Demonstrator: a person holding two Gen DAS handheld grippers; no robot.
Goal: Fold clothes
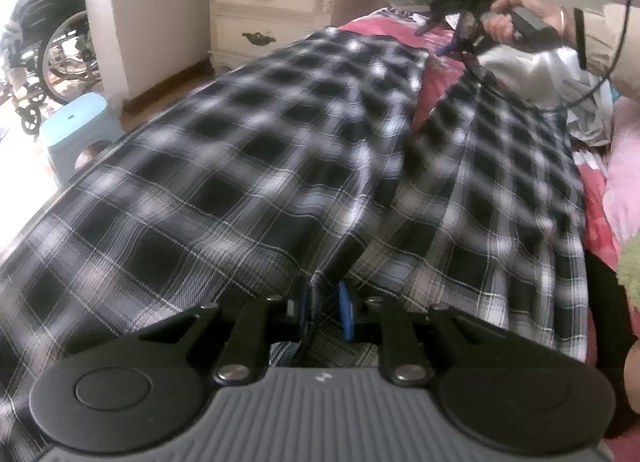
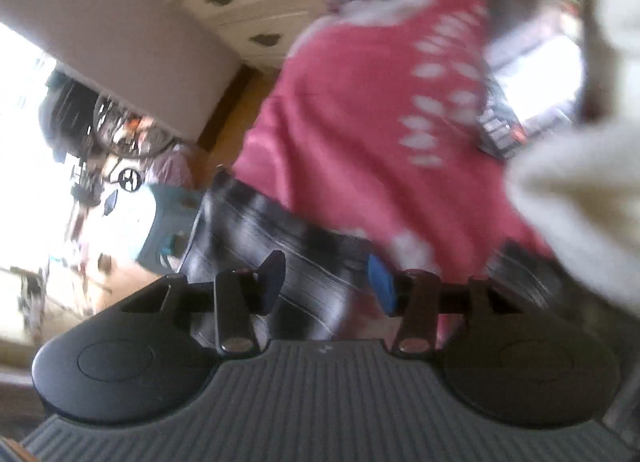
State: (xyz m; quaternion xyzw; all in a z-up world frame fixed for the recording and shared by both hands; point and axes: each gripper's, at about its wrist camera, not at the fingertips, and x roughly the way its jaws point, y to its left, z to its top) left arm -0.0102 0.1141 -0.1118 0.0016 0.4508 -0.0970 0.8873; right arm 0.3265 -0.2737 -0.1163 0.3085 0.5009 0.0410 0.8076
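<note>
Black-and-white plaid trousers (image 1: 280, 134) lie spread with both legs along the pink-red bedspread (image 1: 436, 74). My left gripper (image 1: 324, 312) sits low at the near end, where the two legs meet. A fold of the plaid cloth stands between its fingers, and the blue pad (image 1: 346, 314) shows a gap beside the cloth. At the far end a hand holds my right gripper (image 1: 436, 36) above the leg ends. In the blurred right wrist view the right gripper (image 2: 326, 282) is open over an edge of the plaid cloth (image 2: 256, 230), nothing held.
A white nightstand (image 1: 272, 10), a light blue stool (image 1: 76, 130) and a wheelchair (image 1: 52, 50) stand left of the bed. A pile of white clothes (image 1: 536, 70) and a pink pillow (image 1: 624, 182) lie at the right. A cream cloth (image 2: 580, 190) hangs close to the right gripper.
</note>
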